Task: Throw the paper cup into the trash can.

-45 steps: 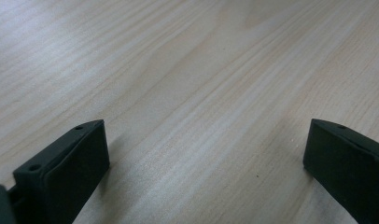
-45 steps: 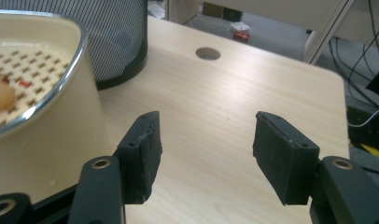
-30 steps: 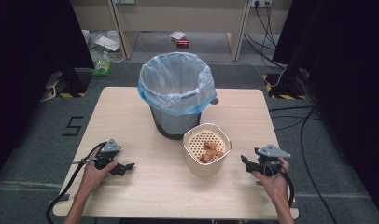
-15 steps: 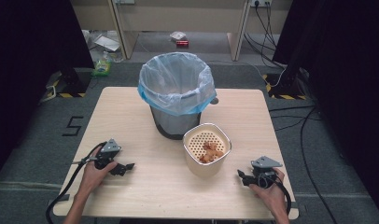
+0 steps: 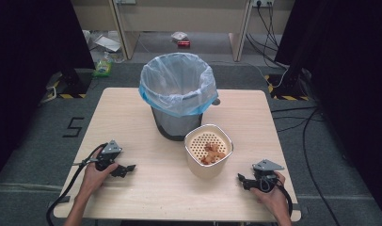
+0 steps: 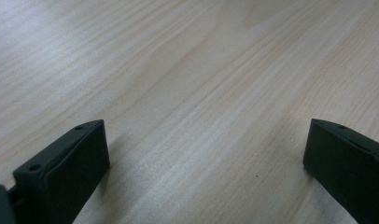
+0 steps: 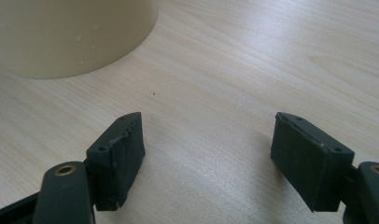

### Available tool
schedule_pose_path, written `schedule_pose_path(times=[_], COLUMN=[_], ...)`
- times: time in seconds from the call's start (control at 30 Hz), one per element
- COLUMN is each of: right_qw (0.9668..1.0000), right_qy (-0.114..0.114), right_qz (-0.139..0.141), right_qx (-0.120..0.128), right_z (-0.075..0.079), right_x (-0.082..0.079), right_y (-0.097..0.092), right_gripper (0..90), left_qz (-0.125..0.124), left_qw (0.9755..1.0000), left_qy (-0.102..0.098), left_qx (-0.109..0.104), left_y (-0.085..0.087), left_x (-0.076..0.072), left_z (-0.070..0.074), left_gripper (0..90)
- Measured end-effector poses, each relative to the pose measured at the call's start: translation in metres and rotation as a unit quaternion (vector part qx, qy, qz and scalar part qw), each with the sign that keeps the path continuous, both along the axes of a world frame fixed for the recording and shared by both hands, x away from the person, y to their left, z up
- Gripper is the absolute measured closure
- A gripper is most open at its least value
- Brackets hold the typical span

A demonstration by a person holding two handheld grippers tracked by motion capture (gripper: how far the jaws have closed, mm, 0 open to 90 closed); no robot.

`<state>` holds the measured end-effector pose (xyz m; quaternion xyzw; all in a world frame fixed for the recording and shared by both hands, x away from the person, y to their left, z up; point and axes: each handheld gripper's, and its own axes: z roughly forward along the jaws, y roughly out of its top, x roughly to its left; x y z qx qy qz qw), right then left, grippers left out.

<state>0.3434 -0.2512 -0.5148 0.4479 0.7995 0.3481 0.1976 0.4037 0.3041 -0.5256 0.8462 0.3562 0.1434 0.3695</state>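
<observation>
Near the front right corner of the desk (image 5: 132,108), the right claw (image 5: 242,180) lies low on the wood in the person's right hand (image 5: 270,197), its jaws spread wide with nothing between them; in the right gripper view only bare wood grain sits between the two black pads. Just beyond and to the left of that claw stands a cream container (image 5: 208,157) with a perforated insert holding a few brownish pieces of food (image 5: 212,153); its rounded cream wall (image 7: 71,32) shows at the upper left of the right gripper view, near the jaws but apart from them. Behind the container, almost touching it, a dark bin (image 5: 176,123) lined with a pale blue plastic bag (image 5: 177,84) stands at the middle of the desk. At the front left, the left claw (image 5: 128,168) rests on the wood in the left hand (image 5: 96,173), also wide open and empty, well apart from the container and the bin, with a black cable trailing off the near edge. Open wood lies between the two claws along the front, and on both sides of the bin toward the far corners. The right hand sits close to the desk's front and right edges; the left claw has more room around it.
</observation>
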Motion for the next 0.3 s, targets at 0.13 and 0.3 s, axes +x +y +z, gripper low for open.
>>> schedule_pose_path(times=[0.13, 0.3], right_qw=[1.0, 1.0], right_qy=[0.001, 0.0], right_qz=[-0.001, -0.001], right_qx=[0.0, 0.0], right_z=[0.0, -0.0001], right_x=[-0.0001, 0.0002], right_y=[0.0002, 0.0001], right_gripper=[25.7, 25.1], left_qz=[0.0, 0.0], left_qw=[1.0, 1.0], left_qy=[0.0, 0.0], left_qx=[0.0, 0.0], left_y=[0.0, 0.0], left_x=[0.0, 0.0], left_z=[0.0, 0.0], left_gripper=[0.0, 0.0])
